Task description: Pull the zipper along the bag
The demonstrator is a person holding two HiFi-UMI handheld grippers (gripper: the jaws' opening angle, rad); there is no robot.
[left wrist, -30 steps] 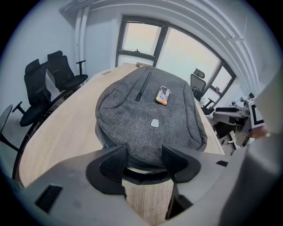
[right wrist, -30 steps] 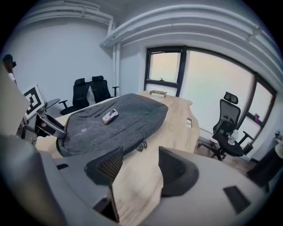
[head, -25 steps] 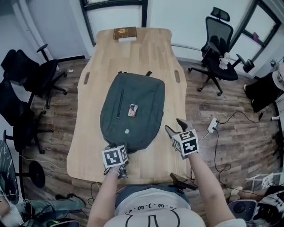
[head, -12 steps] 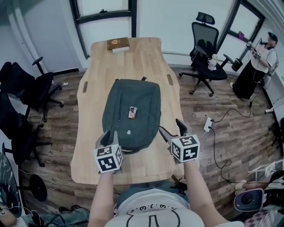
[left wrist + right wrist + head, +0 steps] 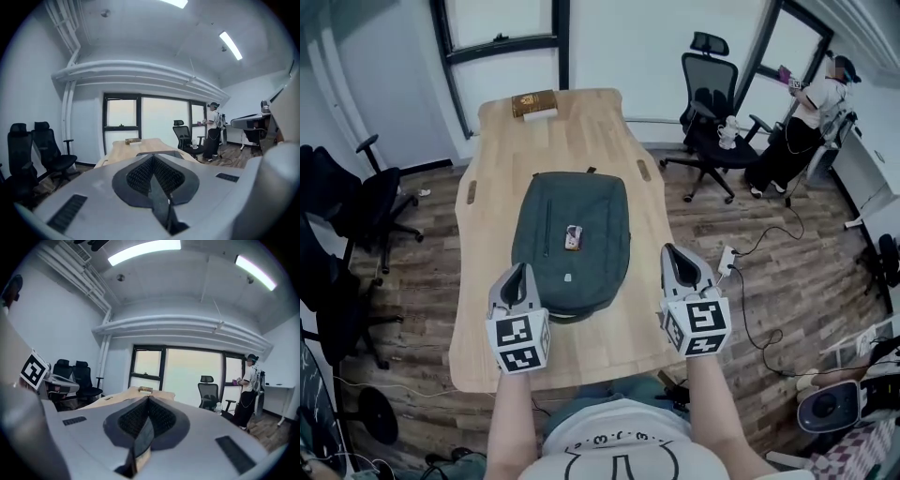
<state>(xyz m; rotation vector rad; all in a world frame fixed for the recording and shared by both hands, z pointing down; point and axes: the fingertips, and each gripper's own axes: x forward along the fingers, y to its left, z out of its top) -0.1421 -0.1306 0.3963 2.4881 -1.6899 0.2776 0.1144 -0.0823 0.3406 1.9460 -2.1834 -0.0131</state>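
"Head view, nearest first: the left gripper (image 5: 521, 271) and right gripper (image 5: 673, 251) are held up in front of the person, one to each side of the bag's near end. A second ago both sat low by that end, jaws spread wide."

"And the jaws now?"

"They have just been closing. In the left gripper view the pads (image 5: 140, 174) meet with nothing between them, and the right gripper view shows the same at its pads (image 5: 161, 417). Both are clamped on air."

"So nobody has the zipper?"

"No. The bag (image 5: 592, 211) lies flat in the middle of the table (image 5: 581, 127), below and just beyond the grippers, and neither one touches it. A dark zipper line (image 5: 547, 231) runs lengthwise down its left half. I cannot pick out the pull."

"Has the bag moved?"

"Not that I can see. It lies on the table just as before, with the book (image 5: 533, 103) at the far end beyond it."

"What does that mean for the task?"

"I judge that pulling has not started. Both grippers have backed away from the bag, so one must open and come down again before it can take the pull."
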